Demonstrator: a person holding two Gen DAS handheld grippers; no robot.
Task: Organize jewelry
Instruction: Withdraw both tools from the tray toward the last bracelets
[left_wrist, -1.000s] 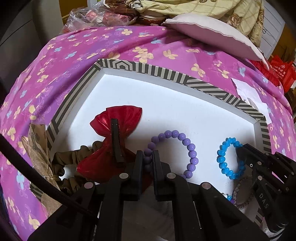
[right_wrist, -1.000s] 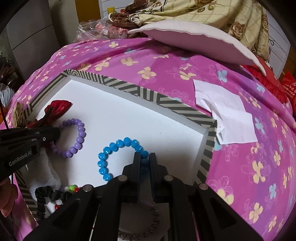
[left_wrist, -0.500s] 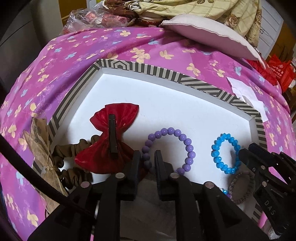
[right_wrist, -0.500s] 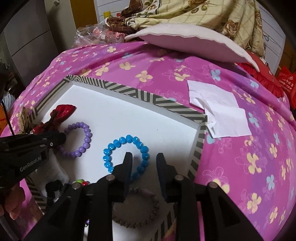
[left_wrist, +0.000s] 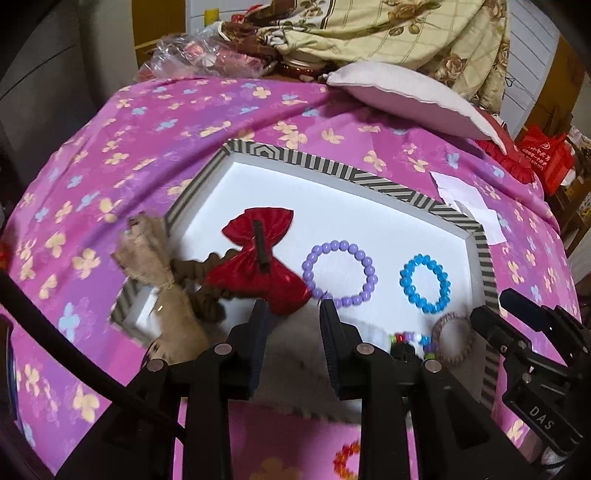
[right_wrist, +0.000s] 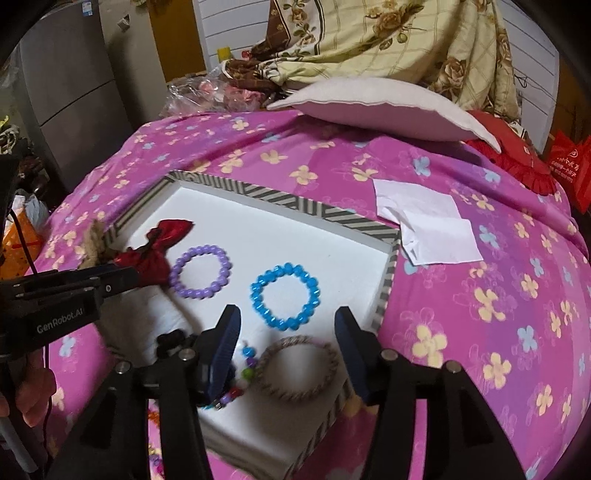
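Both grippers, left and right, gaped empty. Braided bracelet lay flat near tray front edge, right corner; looked light, limp; best pinched across one strand.

Blue bracelet beside purple bracelet

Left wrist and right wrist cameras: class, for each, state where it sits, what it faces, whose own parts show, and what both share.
Left wrist: sits on the left hand-held gripper, open, facing the red bow and purple bracelet; the right hand-held gripper shows at the right edge.
Right wrist: sits on the right hand-held gripper, open, above the blue bracelet and braided bracelet; the other gripper shows at left.
Shared: the striped tray, both bead bracelets, the bow.
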